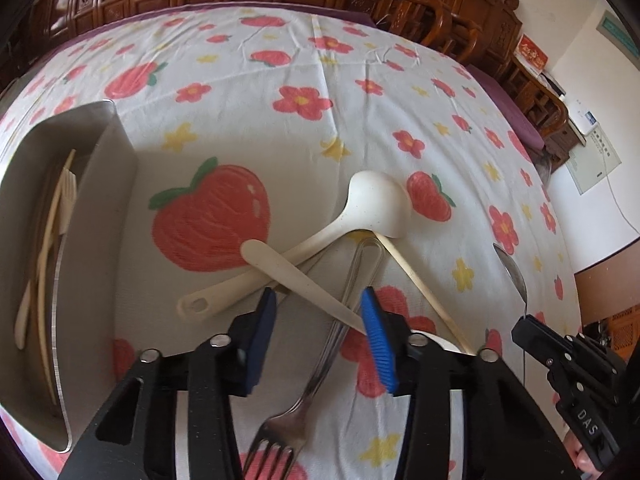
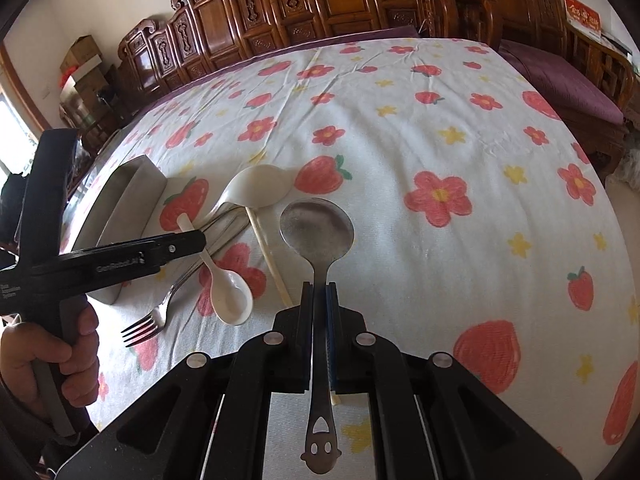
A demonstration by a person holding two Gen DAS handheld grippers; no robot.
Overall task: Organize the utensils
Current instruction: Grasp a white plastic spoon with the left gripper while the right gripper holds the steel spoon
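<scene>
Right, left tongs (image 1: pixel 320 314) are over the utensil pile on the table (image 1: pixel 360 92), jaws part open, the cream small spoon (image 1: pixel 296 276) handle and the metal fork (image 1: pixel 320 364) handle lying between them. The blue pad (image 1: pixel 378 342) touches the small spoon's handle end; the dark pad (image 1: pixel 262 332) looks clear of it, so no firm clamp visible. No earlier look at these jaws, so only the gap as it stands.

Right tongs (image 2: pixel 320 292) are pinched closed on the metal spoon (image 2: pixel 318 236), handle running back between the pads, bowl sticking out forward above the cloth. Its handle end has a smiley cut-out.

Pile layout: white ladle (image 1: pixel 360 212) lies diagonally, bowl toward the far side, handle with hole toward the tray. Small spoon crosses over the ladle handle. Fork lies under both, tines toward the camera in the left wrist view. A wooden chopstick (image 1: pixel 424 284) runs from under the ladle bowl toward the near edge.

Metal tray (image 1: pixel 100 184) sits left of the pile, holding a cream fork (image 1: pixel 66 200) and other pale utensils, exact count unclear.

Strawberry-and-flower tablecloth (image 2: pixel 440 140) covers the table. A hand (image 2: pixel 68 356) grips the left tool's handle in the right wrist view.
</scene>
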